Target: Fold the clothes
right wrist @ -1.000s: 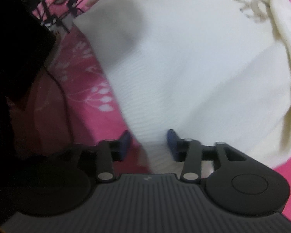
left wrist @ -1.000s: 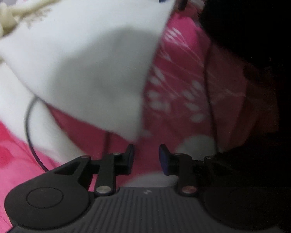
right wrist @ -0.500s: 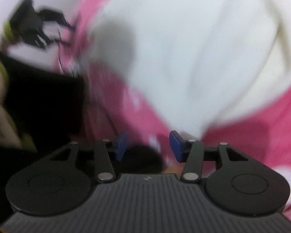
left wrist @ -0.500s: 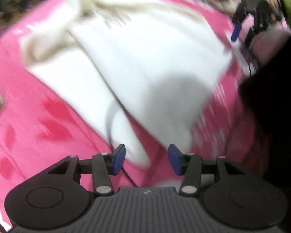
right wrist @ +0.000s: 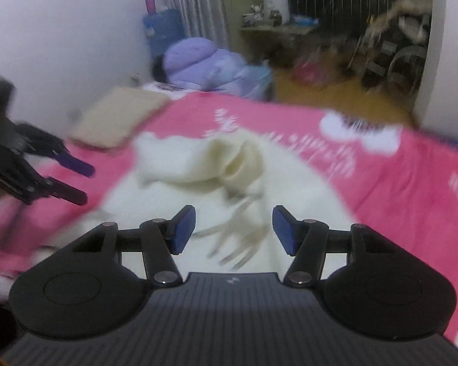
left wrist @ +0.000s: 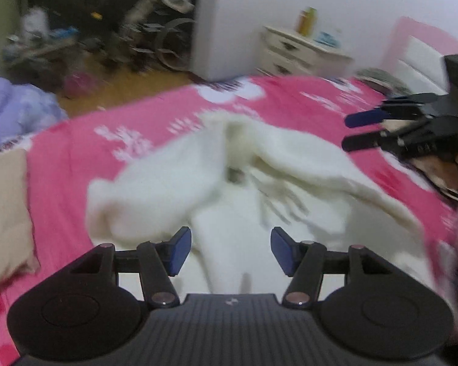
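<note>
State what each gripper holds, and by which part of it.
Nothing. The left gripper and the right gripper have just been opening; both stand open with no cloth between their pads, above the white garment lying on the pink bed.

Home bedroom: pink patterned bedspread (left wrist: 76,140) covering a bed, white bedside drawers (left wrist: 302,52) standing by the wall, lilac duvet (right wrist: 204,64) lying heaped on wooden floor (right wrist: 336,94).

Soft matt cream cloth garment (left wrist: 216,183) lies on smooth pink cloth bedspread (left wrist: 76,140).
</note>
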A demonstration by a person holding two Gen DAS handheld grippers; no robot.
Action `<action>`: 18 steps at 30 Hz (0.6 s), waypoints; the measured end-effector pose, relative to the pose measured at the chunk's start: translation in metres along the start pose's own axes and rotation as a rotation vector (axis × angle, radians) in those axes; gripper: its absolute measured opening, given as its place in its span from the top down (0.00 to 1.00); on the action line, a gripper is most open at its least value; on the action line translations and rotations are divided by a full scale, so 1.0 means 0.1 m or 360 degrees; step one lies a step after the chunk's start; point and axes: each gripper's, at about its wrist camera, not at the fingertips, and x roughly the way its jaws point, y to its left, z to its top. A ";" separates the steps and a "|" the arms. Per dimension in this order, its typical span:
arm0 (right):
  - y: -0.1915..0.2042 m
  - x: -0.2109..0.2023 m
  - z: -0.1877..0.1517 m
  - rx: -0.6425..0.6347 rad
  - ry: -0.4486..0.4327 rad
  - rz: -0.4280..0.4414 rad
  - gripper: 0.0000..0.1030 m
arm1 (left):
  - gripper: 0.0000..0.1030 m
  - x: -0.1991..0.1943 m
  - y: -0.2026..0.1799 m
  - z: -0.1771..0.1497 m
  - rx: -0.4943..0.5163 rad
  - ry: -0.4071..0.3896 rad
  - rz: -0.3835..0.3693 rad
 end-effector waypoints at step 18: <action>0.26 1.67 0.08 -0.0522 0.0219 -0.0367 0.68 | 0.53 1.28 -0.30 0.28 0.0558 -0.0246 0.0331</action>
